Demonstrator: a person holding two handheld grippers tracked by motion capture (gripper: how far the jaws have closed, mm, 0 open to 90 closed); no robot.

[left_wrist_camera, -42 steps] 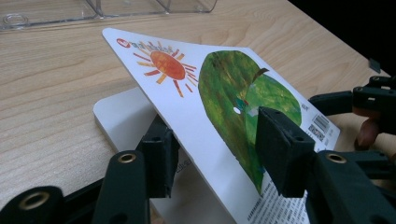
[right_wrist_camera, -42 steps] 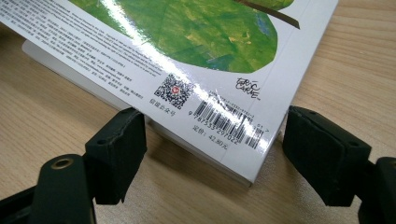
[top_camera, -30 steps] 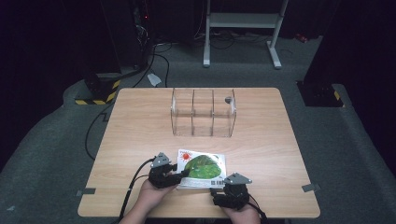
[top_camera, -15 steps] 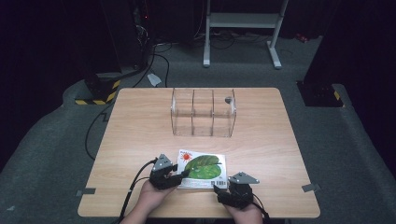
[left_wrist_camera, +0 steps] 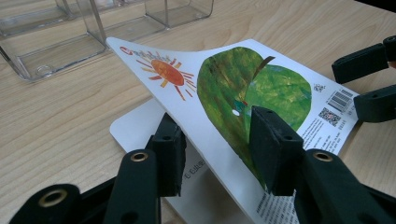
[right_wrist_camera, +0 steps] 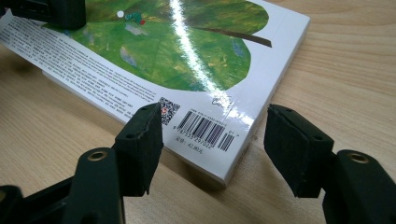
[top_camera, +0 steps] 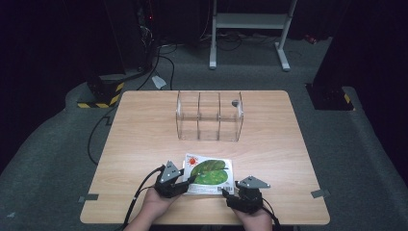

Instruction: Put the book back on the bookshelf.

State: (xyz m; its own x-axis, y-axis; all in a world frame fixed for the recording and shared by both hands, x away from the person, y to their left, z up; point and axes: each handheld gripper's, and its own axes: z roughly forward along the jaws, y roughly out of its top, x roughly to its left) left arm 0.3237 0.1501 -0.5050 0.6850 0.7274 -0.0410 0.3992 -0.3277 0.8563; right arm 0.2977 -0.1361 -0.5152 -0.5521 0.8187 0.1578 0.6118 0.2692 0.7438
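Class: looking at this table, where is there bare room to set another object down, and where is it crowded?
Bare wood lies left and right of the clear divider box, and between it and the book. The near edge is crowded: both hand-held grippers, left and right, flank the book.

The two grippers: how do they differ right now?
The left gripper pinches the book's lifted cover; the right gripper has been closing its jaws, yet its pads touch nothing. The left works the book's left edge, the right waits at its barcode corner. Both are black, two-jawed and hand-held.
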